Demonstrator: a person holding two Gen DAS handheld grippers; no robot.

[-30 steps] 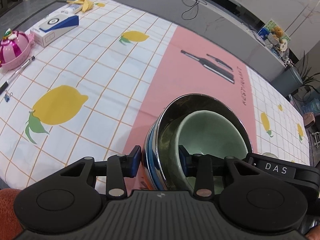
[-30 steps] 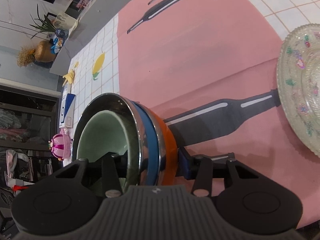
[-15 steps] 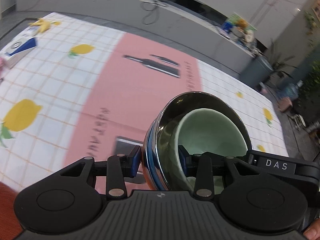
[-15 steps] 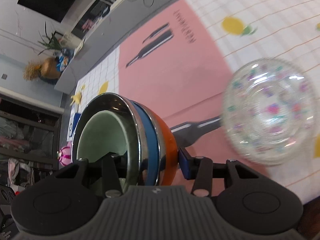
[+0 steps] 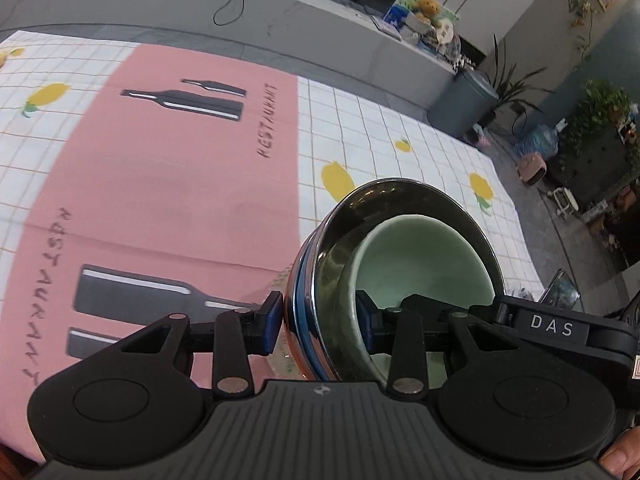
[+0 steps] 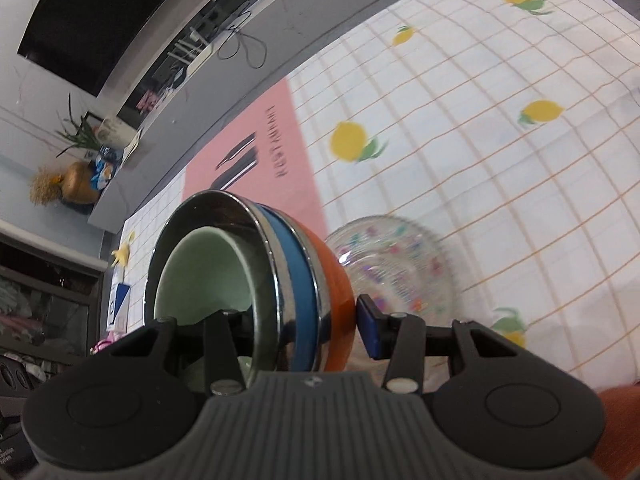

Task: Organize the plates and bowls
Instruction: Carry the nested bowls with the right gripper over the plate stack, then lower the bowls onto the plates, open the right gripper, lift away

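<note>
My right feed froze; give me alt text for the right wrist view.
The right gripper clamps the rim of a nested bowl stack: pale green bowl inside steel, blue and orange bowls. Behind the stack, a clear patterned glass plate lies on the lemon-print tablecloth.

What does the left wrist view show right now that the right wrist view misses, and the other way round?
Left wrist only: the other gripper's DAS label and a grey bin.
Right wrist only: the glass plate on the cloth just past the stack, and the stack's orange outer bowl.
Both: the nested bowl stack with its pale green bowl inside, clamped at the rim by the left gripper and right gripper.
</note>
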